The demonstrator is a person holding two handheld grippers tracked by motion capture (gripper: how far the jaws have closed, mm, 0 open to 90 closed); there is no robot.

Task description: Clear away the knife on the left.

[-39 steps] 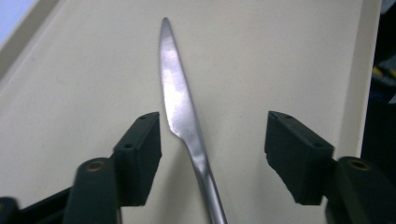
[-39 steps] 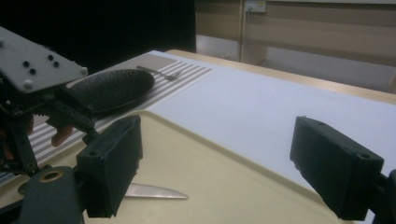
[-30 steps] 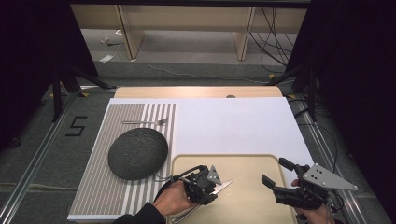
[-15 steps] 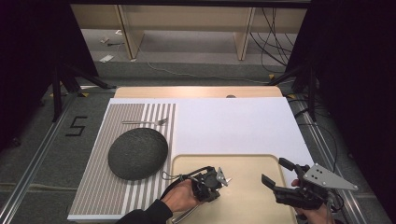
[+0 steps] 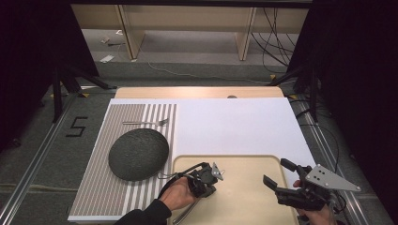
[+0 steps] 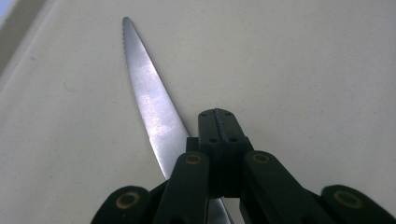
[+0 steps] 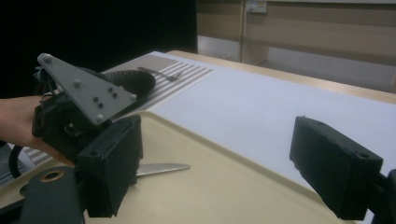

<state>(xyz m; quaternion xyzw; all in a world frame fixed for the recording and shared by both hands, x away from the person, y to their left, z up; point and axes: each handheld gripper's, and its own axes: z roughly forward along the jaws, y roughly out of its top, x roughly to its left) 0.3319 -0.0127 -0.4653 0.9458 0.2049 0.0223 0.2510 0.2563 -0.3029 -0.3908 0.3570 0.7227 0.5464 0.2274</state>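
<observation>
A table knife point(image 6: 149, 93) lies flat on the beige tray point(image 5: 248, 206), its serrated blade running out to the left of my left gripper's point(image 6: 217, 116) jaws and passing under them. Those jaws are shut pad to pad with nothing between them. In the high view the left gripper point(image 5: 217, 173) sits low over the tray's left part, and the knife's handle point(image 5: 180, 216) pokes out below the hand. My right gripper point(image 5: 277, 172) hovers open at the tray's right edge. From the right gripper point(image 7: 219, 158) view, the blade tip point(image 7: 161, 169) rests on the tray.
A dark grey dome-shaped bowl point(image 5: 138, 153) sits on the striped placemat point(image 5: 94, 192) left of the tray, with a fork point(image 5: 145, 123) lying behind it. A white sheet point(image 5: 234, 124) covers the table's middle and right. Floor and cables lie beyond the far edge.
My left hand has shifted slightly over the tray's left part, and less of the knife blade shows beside it. The right gripper has kept still.
</observation>
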